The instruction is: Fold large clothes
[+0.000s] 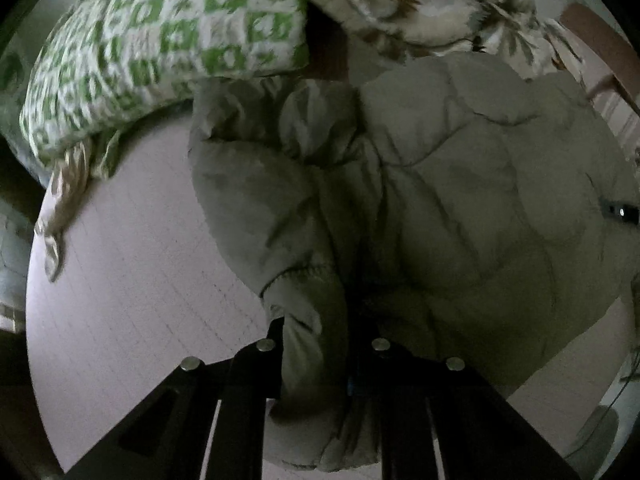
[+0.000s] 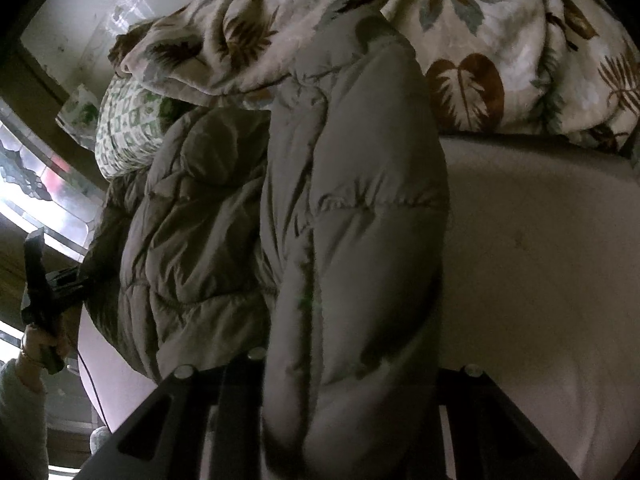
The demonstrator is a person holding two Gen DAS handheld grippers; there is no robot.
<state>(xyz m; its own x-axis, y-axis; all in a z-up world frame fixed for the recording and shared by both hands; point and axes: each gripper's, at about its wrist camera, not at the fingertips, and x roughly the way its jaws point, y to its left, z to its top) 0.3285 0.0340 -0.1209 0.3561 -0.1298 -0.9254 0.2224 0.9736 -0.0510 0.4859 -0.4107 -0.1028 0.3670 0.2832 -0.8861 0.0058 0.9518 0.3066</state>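
A grey-beige puffer jacket [image 1: 460, 184] lies bunched on a pale bed sheet [image 1: 132, 264]. My left gripper [image 1: 316, 344] is shut on the jacket's sleeve cuff [image 1: 304, 300], which hangs between its black fingers. In the right wrist view the jacket [image 2: 192, 240] lies to the left, and a long padded sleeve [image 2: 360, 220] runs from the bedding down into my right gripper [image 2: 348, 364], which is shut on it. The left gripper [image 2: 44, 280] also shows at the far left of that view, held by a hand.
A green-and-white patterned pillow [image 1: 160, 40] lies at the head of the bed. A leaf-print duvet [image 2: 480, 40] is heaped behind the jacket. Bare sheet [image 2: 540, 240] lies right of the sleeve. A window [image 2: 36, 184] is at the left.
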